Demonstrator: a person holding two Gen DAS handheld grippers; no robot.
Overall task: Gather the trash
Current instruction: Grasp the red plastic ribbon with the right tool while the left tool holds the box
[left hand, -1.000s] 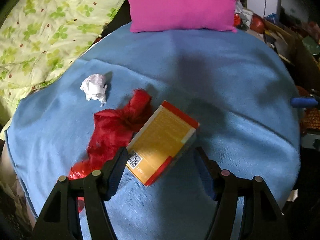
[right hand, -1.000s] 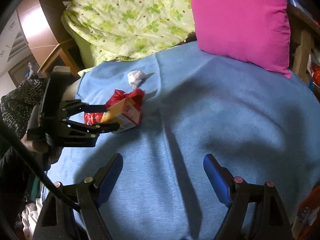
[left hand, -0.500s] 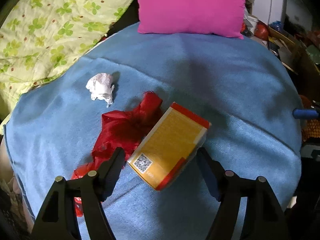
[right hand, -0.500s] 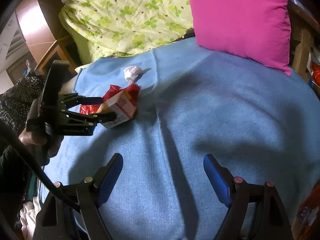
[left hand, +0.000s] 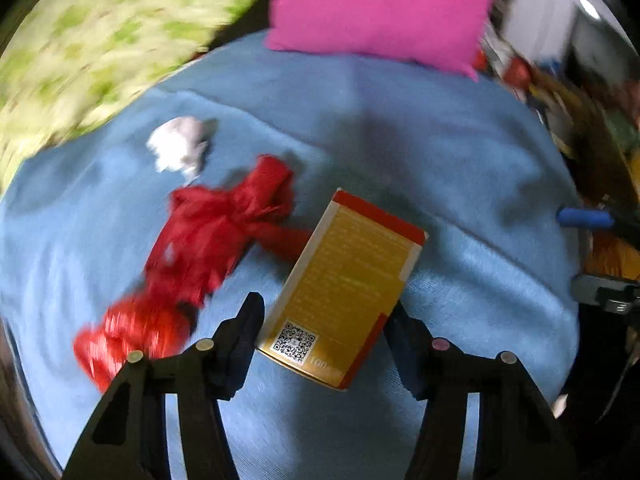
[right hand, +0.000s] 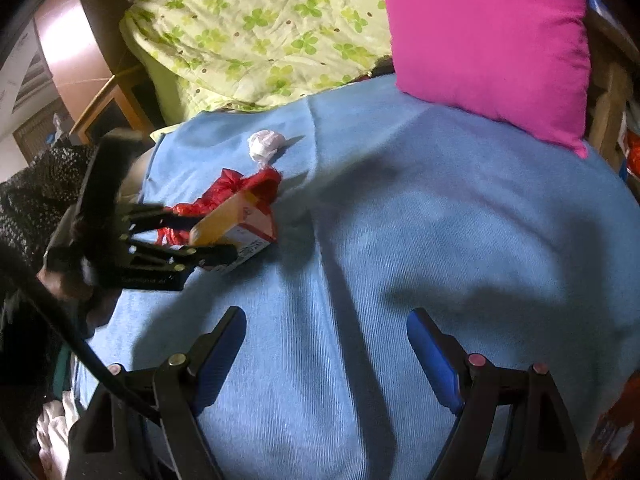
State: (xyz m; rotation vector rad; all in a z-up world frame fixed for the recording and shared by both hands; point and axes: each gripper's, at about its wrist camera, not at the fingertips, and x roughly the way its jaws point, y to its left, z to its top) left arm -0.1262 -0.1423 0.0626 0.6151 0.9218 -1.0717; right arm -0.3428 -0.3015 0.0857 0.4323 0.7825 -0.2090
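Observation:
A yellow and red carton [left hand: 344,292] sits between the fingers of my left gripper [left hand: 324,328], which is shut on it and holds it tilted off the blue blanket [left hand: 400,148]. The carton [right hand: 236,228] and the left gripper [right hand: 192,236] also show in the right wrist view. A crumpled red plastic bag [left hand: 208,240] lies just left of the carton, and a white paper ball [left hand: 178,148] lies beyond it. My right gripper [right hand: 326,344] is open and empty over the blanket's near part [right hand: 400,240], well to the right of the trash.
A pink pillow [right hand: 488,40] stands at the back of the bed. A green flowered quilt [right hand: 256,28] lies behind the trash. Wooden furniture [right hand: 100,112] stands at the left, clutter [left hand: 580,120] at the right bed edge.
My left gripper has closed on the carton and lifted its near end off the blanket, drifting right of the red bag. The right gripper has held still.

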